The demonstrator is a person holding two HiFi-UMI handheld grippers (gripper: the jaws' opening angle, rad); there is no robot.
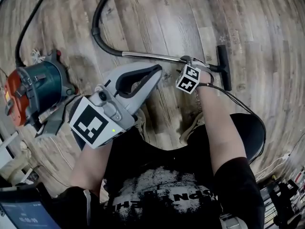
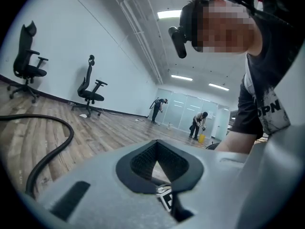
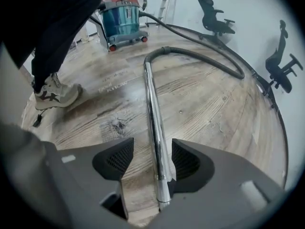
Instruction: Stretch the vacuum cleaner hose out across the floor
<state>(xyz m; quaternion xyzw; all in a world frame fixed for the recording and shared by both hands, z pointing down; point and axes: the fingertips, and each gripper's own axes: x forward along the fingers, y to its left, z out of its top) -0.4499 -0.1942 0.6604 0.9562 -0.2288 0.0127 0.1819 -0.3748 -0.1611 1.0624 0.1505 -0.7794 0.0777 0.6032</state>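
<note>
Well off to the left of the left gripper [image 1: 153,74], a teal-and-red canister vacuum cleaner [image 1: 35,87] stands on the brown wood-plank floor [image 1: 157,18]. The grey left gripper is held nearly level above the planks. Its black ribbed pads [image 2: 143,163] are pressed together with nothing between them. Ahead of it, a flexible black vacuum hose [image 1: 97,32] lies on the floor in a wide curve. In the left gripper view the same hose [image 2: 52,147] bends past on the left. The hose joins a straight chrome wand tube [image 1: 152,56], which lies flat and runs rightward to the right gripper [image 1: 189,61]. That gripper points steeply down at the tube with its jaws spread wide. In the right gripper view the right gripper [image 3: 150,159] straddles the chrome tube [image 3: 155,128], which sits close against one pad and well clear of the other. Just beyond the right gripper, at the tube's end, lies a black T-shaped floor nozzle [image 1: 224,68].
</note>
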